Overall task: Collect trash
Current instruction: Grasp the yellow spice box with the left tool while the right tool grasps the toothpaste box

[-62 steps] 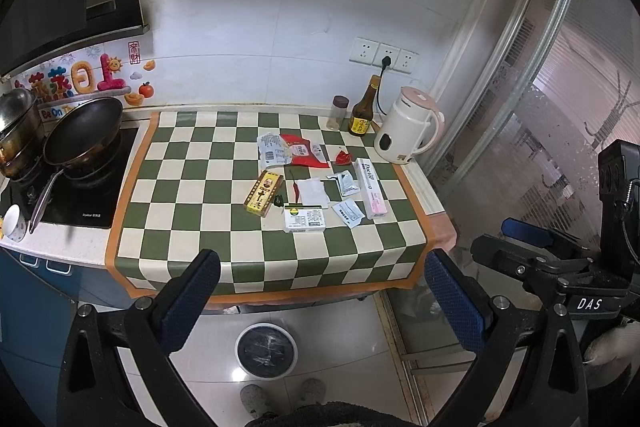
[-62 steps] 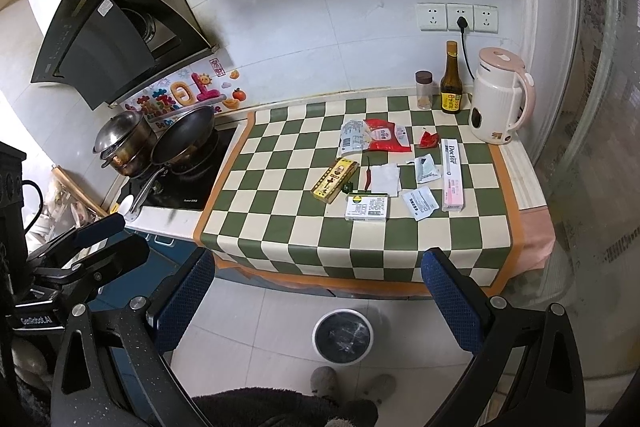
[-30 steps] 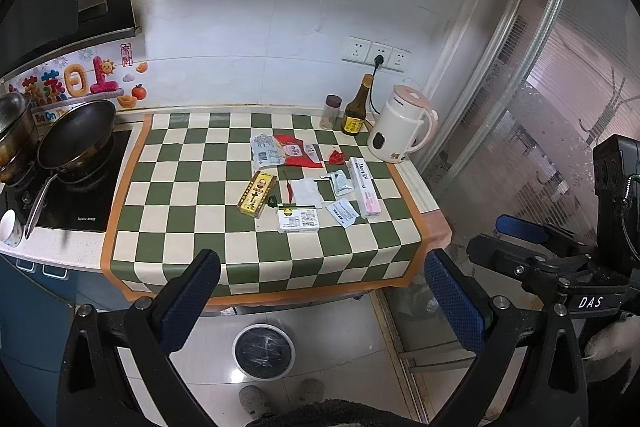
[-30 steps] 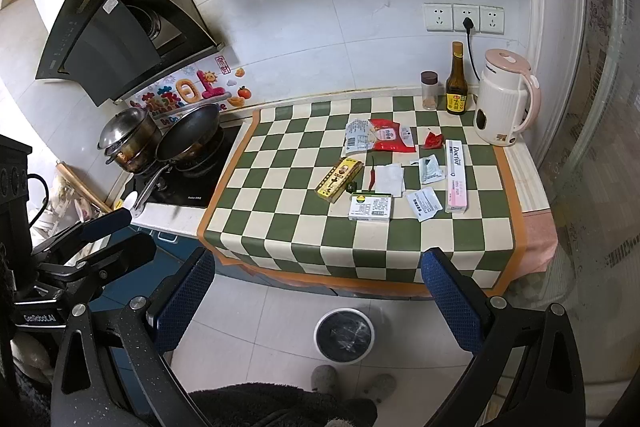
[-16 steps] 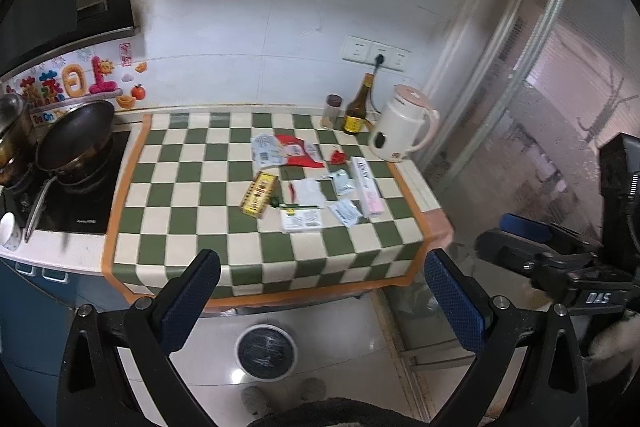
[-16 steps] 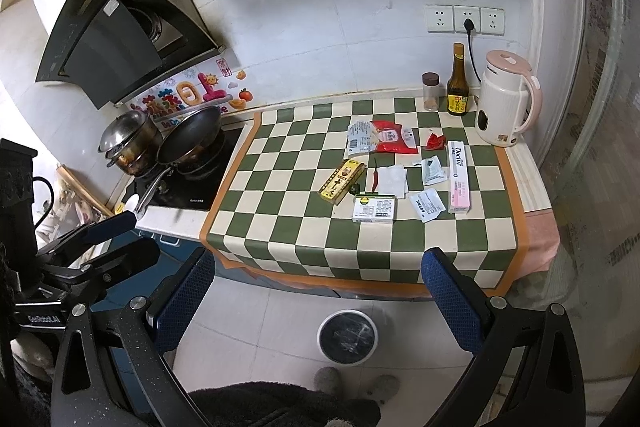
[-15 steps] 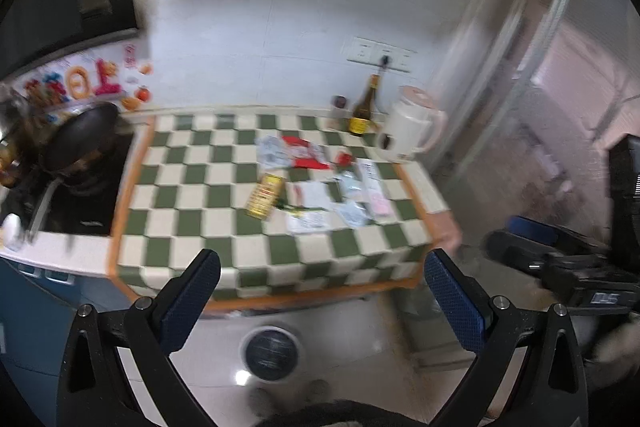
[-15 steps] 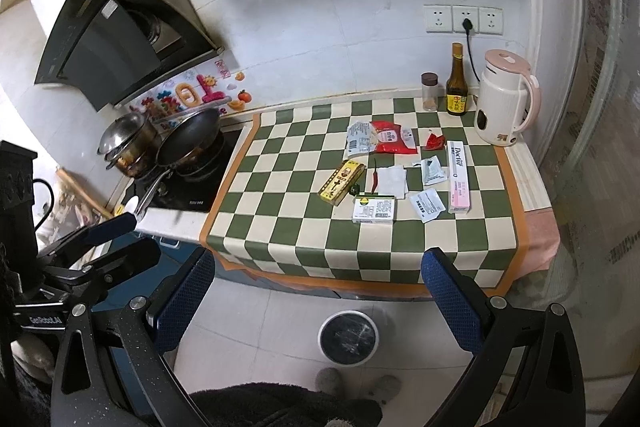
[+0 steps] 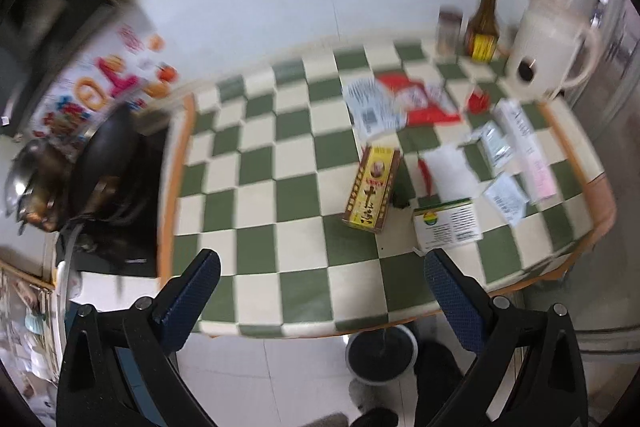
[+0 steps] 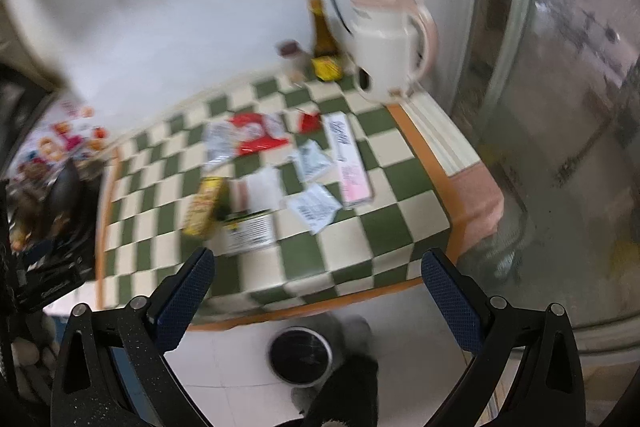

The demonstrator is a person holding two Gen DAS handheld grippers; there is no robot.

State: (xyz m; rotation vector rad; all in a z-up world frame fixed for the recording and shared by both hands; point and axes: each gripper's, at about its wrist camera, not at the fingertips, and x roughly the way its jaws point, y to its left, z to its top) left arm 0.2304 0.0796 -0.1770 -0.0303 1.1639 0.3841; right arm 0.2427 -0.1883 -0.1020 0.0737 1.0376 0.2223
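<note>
step: reach for litter | left gripper (image 9: 322, 281) spread wide, empty | right gripper (image 10: 318, 277) spread wide, empty | tip: descend squarely over flat yellow cardboard box (image 9: 372, 189), straddle its narrow width, clear of white-green carton (image 9: 446, 223)

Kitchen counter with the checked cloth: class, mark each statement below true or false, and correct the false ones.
1. The left gripper holds a wrapper. False: it is open and empty.
2. The yellow box lies flat on the checked cloth. True.
3. The round bin stands on the counter. False: it is on the floor below the counter's edge.
4. The white kettle stands near the brown bottle. True.
5. The right gripper is shut. False: it is open.
</note>
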